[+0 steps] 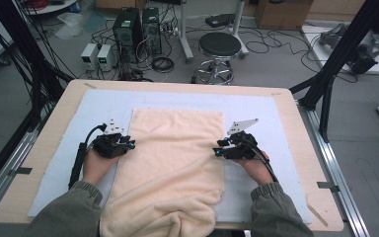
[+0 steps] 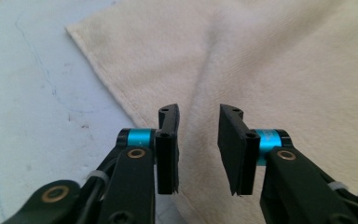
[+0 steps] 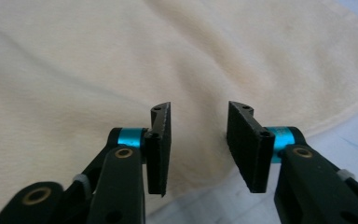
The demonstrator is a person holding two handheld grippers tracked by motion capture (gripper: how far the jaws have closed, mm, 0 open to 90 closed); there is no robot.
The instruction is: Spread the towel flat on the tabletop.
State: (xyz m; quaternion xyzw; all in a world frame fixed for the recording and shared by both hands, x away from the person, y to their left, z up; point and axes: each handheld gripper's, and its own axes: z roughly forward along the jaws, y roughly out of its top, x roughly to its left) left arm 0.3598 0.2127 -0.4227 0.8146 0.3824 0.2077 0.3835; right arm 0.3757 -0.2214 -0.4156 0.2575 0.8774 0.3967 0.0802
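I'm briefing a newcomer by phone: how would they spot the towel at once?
On the wooden table lies a pale blue mat. The towel covers its middle, between both grippers, its near end bunched over the table edge. It is the one cream, fluffy thing there.

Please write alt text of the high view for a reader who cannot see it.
A person holds an open left gripper and an open right gripper at the two side edges of a cream towel on a table. The towel's near end hangs bunched over the table edge.

A lab: computer towers (image 1: 137,27), bench power supplies (image 1: 97,56) and loose cables (image 1: 271,42) on the floor.
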